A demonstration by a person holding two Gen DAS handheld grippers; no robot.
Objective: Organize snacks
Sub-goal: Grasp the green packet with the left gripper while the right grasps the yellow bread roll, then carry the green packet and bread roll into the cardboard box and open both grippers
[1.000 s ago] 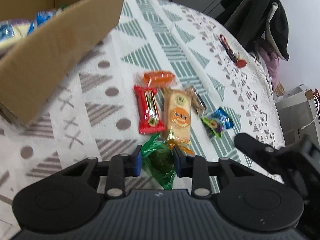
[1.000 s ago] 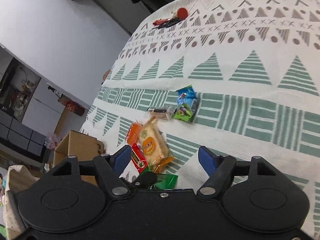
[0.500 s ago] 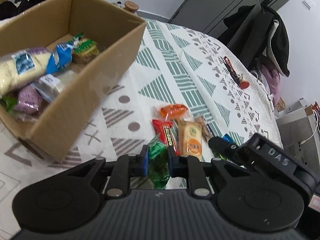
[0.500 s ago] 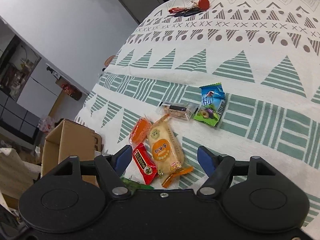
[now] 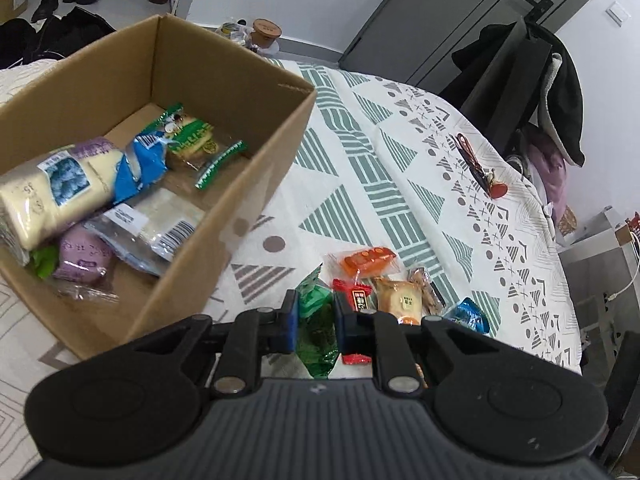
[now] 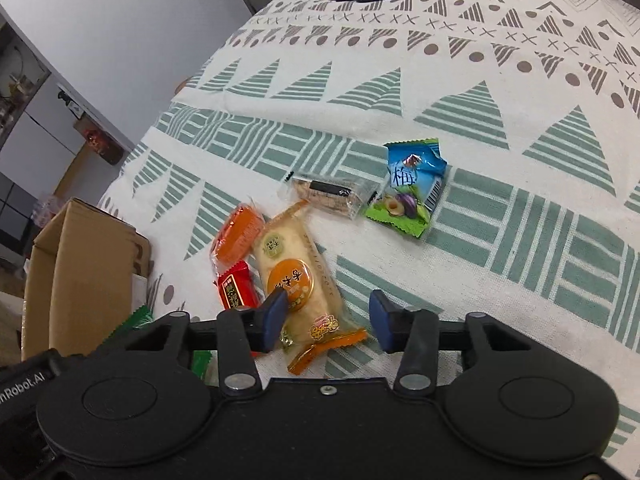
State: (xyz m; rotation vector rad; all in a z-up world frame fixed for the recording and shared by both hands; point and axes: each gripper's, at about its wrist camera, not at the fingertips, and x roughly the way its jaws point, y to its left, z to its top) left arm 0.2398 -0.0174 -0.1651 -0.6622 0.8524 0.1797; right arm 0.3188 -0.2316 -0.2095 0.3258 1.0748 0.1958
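1. Lifted clear of the surface (image 5: 360, 152) since a second before, the left gripper (image 5: 315, 316) had carried the green packet (image 5: 316, 320) up and toward the cardboard box (image 5: 224, 216), which lay ahead and to its left with its inside in full view.
2. Its blue pads had closed tight on the green packet, which hung crumpled between them, its top corner poking forward and its tail trailing back toward the camera.
3. The right gripper (image 6: 328, 316) stood wide open and held nothing, with the long beige cracker packet (image 6: 296, 272) lying straight ahead between its fingers, though whether it was touching could not be told.
4. Ahead of the right gripper lay the other loose snacks: the red packet (image 6: 236, 290) and orange packet (image 6: 240, 232) to its left, the clear-wrapped bar (image 6: 332, 196) and blue plum packet (image 6: 412, 188) farther forward.
5. Risk, as I judged it: the thin wrapper was pinched at one small spot, so it might slip out short of the box, or catch on the box's near wall if released too low.
6. Hard to make out: the green packet's print, and, in the right wrist view, all but a green sliver of it; the box's near-left corner was cut off.
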